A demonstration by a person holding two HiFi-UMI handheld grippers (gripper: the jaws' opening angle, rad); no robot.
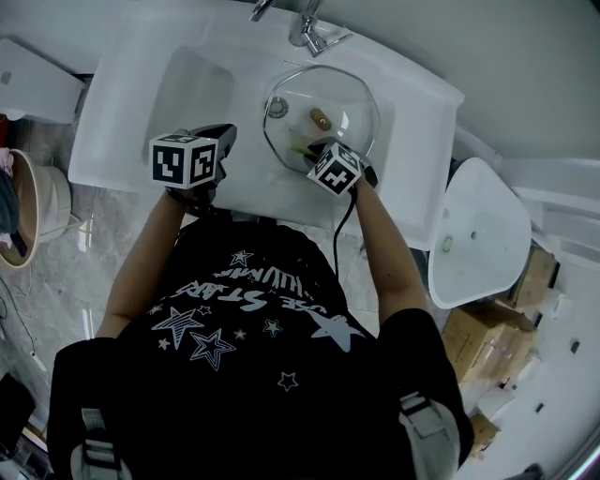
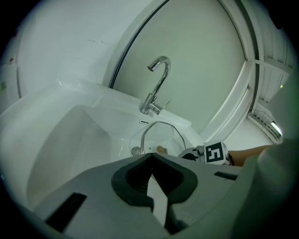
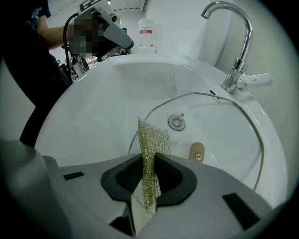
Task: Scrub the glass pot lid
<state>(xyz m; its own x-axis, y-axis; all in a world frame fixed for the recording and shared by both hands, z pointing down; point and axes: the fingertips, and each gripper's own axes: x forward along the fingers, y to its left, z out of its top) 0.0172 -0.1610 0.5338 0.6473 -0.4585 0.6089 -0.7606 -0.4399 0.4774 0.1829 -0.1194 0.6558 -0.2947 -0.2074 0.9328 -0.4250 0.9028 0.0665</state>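
Note:
The glass pot lid lies in the round basin of the white sink, its tan knob facing up. My right gripper is at the lid's near edge, shut on a green-gold scrub pad that sticks up between the jaws. In the right gripper view the pad hangs just above the lid, beside the knob. My left gripper hovers over the sink's flat left part, shut with nothing in it. From there the lid lies ahead.
A chrome faucet stands behind the basin, and the drain shows through the glass. A clear bottle is on the sink's far end. On the floor are a white seat-shaped piece at right, cardboard boxes and a round tub at left.

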